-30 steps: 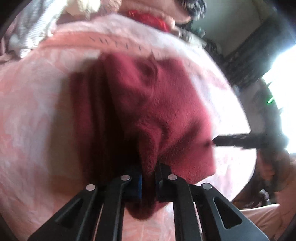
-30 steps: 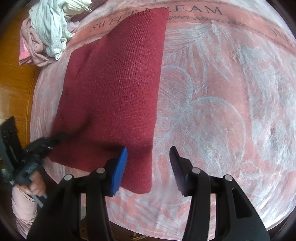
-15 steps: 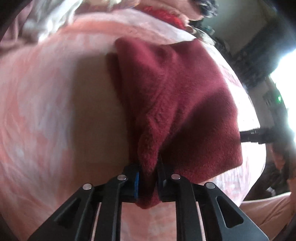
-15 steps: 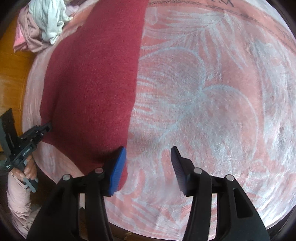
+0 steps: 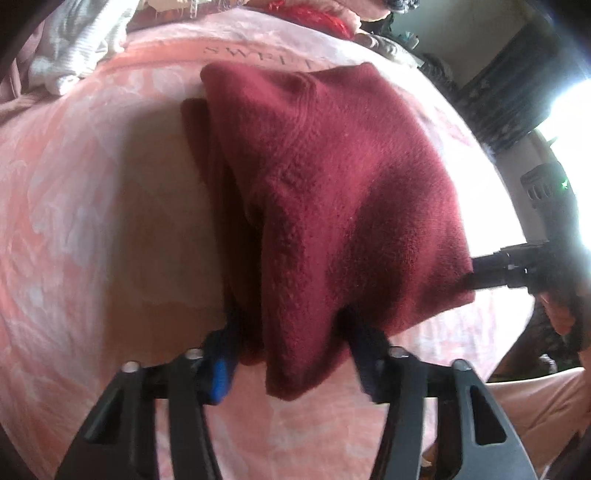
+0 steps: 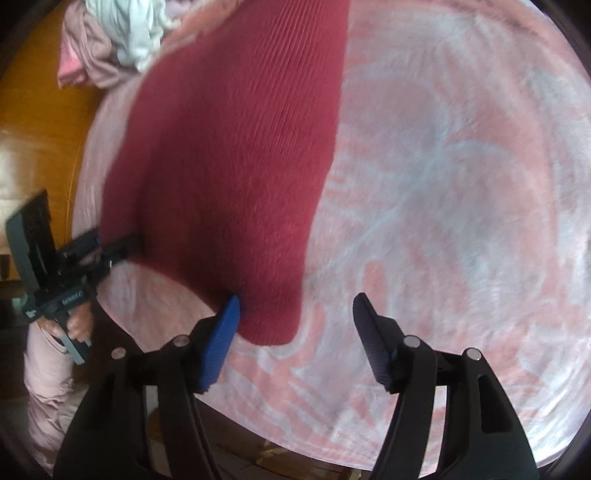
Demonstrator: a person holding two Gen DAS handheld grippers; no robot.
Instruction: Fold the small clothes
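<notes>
The dark red garment is being laid folded on the pink bedspread. The left tool, jaws just opened, is straddling its near corner without pinching, so the fold can settle. The right tool is being held half open, empty, around the near edge.

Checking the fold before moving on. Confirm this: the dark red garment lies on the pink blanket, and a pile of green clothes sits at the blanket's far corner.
Not quite. The dark red garment does lie on the pink blanket, but the pile at the far corner is white and pink, not green; the right wrist view shows it.
</notes>
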